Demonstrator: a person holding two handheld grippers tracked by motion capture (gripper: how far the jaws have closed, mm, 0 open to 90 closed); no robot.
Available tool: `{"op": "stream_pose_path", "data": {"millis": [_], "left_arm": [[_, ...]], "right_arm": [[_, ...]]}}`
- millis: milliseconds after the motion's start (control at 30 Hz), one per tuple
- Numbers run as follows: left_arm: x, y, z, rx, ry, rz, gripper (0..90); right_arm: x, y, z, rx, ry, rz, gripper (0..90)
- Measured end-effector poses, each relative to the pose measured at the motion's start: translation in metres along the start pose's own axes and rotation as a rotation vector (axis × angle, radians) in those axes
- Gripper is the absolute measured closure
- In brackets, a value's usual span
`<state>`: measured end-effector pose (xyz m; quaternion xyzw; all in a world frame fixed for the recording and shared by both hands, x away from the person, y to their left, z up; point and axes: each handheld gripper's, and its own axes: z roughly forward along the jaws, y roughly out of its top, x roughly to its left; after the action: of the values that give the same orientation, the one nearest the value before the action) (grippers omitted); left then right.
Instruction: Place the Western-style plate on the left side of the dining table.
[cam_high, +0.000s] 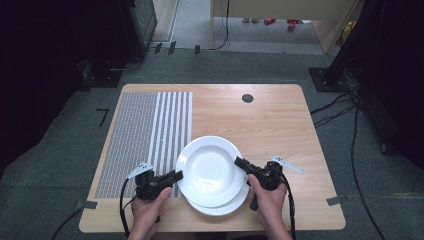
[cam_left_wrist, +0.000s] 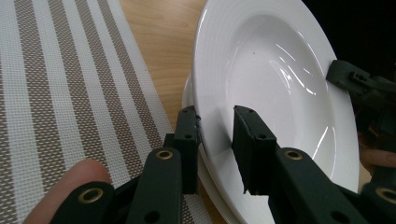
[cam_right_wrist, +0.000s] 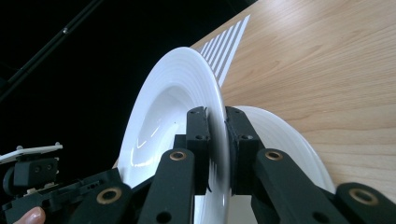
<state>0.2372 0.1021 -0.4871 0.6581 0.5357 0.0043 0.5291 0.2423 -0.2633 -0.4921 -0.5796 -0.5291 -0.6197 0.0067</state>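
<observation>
Here, I work at a light wooden table (cam_high: 260, 117) with a small dark round cap (cam_high: 247, 98) near its far edge and a striped woven placemat (cam_high: 145, 135) on its left part. Grey carpet lies around it, with dark stands and cables at the sides.

The top plate (cam_high: 209, 167) is white, deep and glossy, with fine ridges round its rim. It sits near my edge of the table, overlapping the placemat's right border, on a second white plate (cam_high: 222, 206) that peeks out beneath it on my side.

My hands come in low from the near edge, one each side of the plate. My left gripper (cam_high: 172, 177) has its jaws astride the left rim, one above and one under; they have just been narrowing, with a sliver of gap at the upper jaw. My right gripper (cam_high: 239, 162) is clamped on the right rim.
</observation>
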Motion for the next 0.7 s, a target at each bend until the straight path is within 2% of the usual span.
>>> {"op": "stream_pose_path", "data": {"millis": [600, 700], "left_arm": [[0.013, 0.014, -0.02, -0.06, -0.021, -0.045, 75.8], [0.019, 0.017, -0.025, -0.073, -0.051, -0.07, 77.1]], "right_arm": [[0.011, 0.007, 0.023, 0.035, 0.035, 0.035, 82.5], [0.016, 0.009, 0.028, 0.041, 0.037, 0.035, 82.3]]}}
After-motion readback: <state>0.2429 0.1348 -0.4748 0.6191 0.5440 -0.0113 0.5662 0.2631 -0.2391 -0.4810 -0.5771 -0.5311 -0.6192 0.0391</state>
